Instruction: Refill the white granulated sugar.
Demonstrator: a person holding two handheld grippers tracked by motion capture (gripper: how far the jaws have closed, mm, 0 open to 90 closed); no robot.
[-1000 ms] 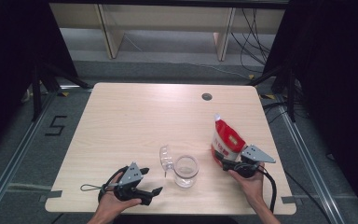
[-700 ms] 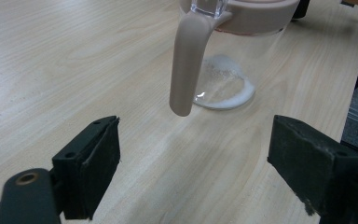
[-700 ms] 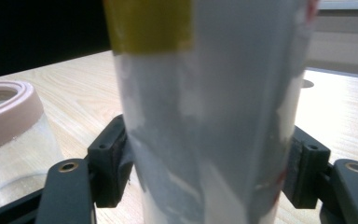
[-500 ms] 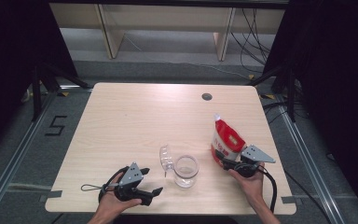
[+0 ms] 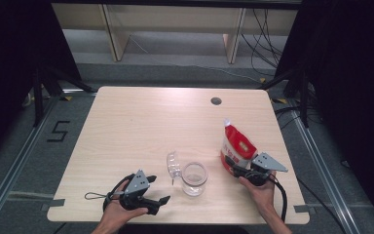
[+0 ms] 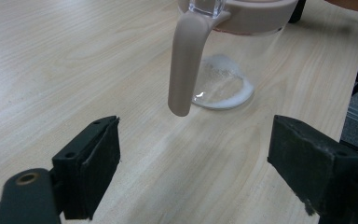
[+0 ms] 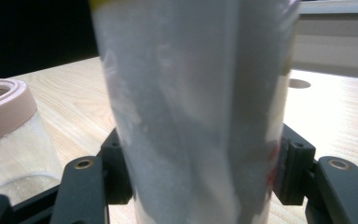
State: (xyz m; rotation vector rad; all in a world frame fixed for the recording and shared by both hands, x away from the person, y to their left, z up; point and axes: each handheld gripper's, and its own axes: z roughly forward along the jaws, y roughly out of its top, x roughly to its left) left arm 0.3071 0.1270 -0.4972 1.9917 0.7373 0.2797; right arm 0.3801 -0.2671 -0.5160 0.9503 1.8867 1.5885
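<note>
Both forearms are bare and sleeveless, each hand bearing a black gripper [image 5: 161, 201] with brass-ringed screw holes, blocky fingers [image 6: 95, 163], a grey three-cornered plate and a looping black cable.

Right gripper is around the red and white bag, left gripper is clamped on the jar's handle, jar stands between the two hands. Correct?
Not quite. The left gripper is not on the handle: in the left gripper view its fingers stand wide apart with bare table between them, short of the jar. The rest holds: the right gripper is around the red and white bag, its jaws just closing in.
</note>
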